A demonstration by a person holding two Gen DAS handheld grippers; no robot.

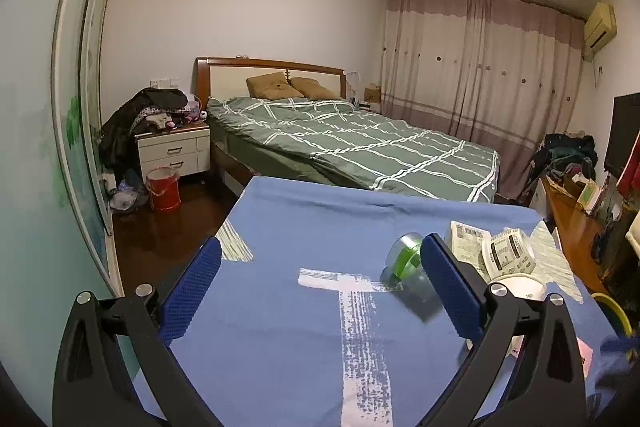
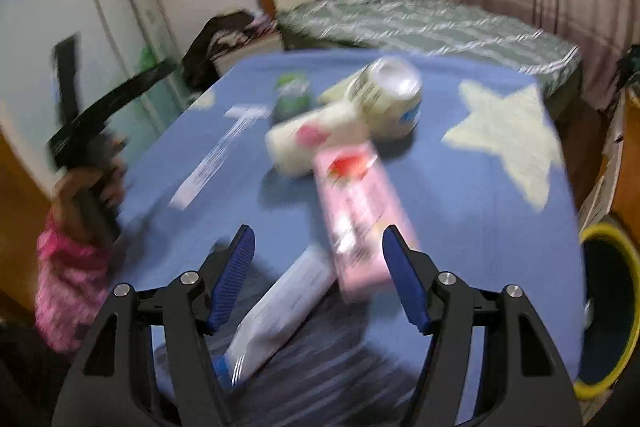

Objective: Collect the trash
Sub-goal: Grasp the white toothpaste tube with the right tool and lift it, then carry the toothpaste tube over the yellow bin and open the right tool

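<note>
Pink carton (image 2: 362, 211) blurred; bin (image 2: 608, 307) edge-cut.

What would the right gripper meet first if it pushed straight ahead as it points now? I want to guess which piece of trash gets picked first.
Probably the pink carton. The right gripper is open, and the carton lies between its fingers on the blue cloth. The white tube sits lower left. Motion blur leaves depth uncertain.

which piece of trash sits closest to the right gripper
The pink carton, reaching between the open right gripper; the white tube lies beside it, the cans farther back.
</note>
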